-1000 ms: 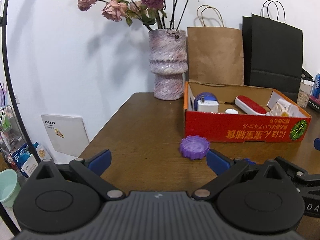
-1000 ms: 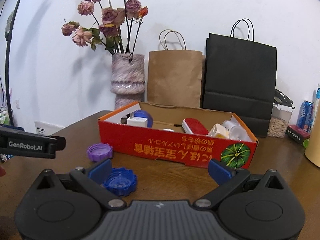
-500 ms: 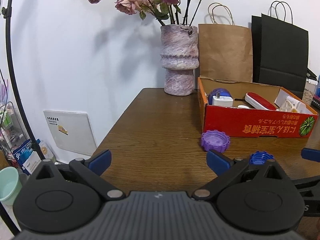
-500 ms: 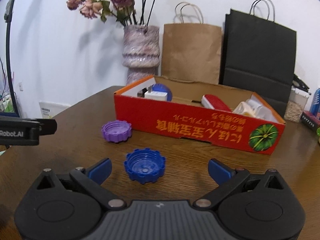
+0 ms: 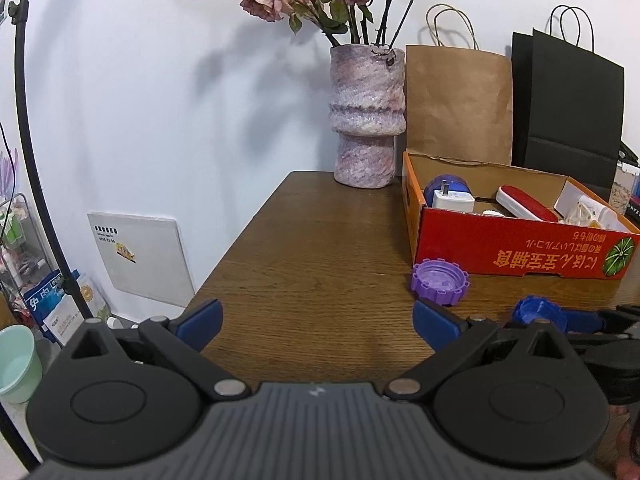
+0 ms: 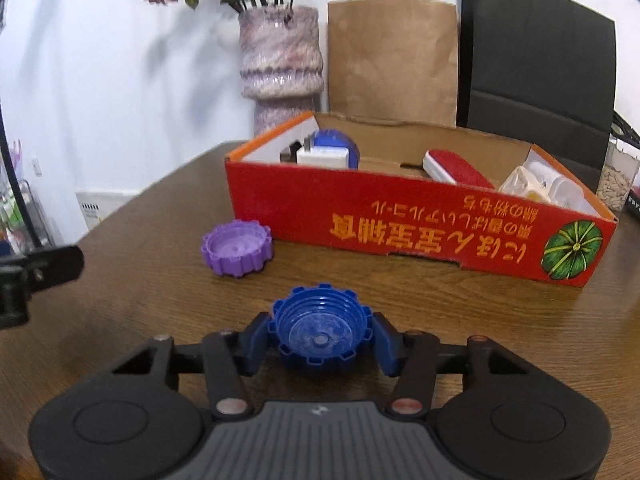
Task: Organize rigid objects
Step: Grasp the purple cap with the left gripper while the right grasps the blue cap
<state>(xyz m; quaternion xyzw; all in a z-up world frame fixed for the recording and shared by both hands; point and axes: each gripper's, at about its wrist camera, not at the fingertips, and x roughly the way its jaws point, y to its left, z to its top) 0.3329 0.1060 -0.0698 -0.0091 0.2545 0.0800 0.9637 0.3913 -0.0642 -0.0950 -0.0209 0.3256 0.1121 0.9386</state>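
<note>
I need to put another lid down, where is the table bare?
Bare wood spreads left of the purple lid, from the vase down to the left gripper. It is crowded by the red box, where the right gripper is closing around the blue lid.

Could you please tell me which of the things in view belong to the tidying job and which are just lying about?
Job:
- blue cap, right gripper closing around it
- purple cap
- red cardboard box
- left gripper, open and empty

Lying about:
- vase of dried roses
- brown paper bag
- black paper bag
</note>
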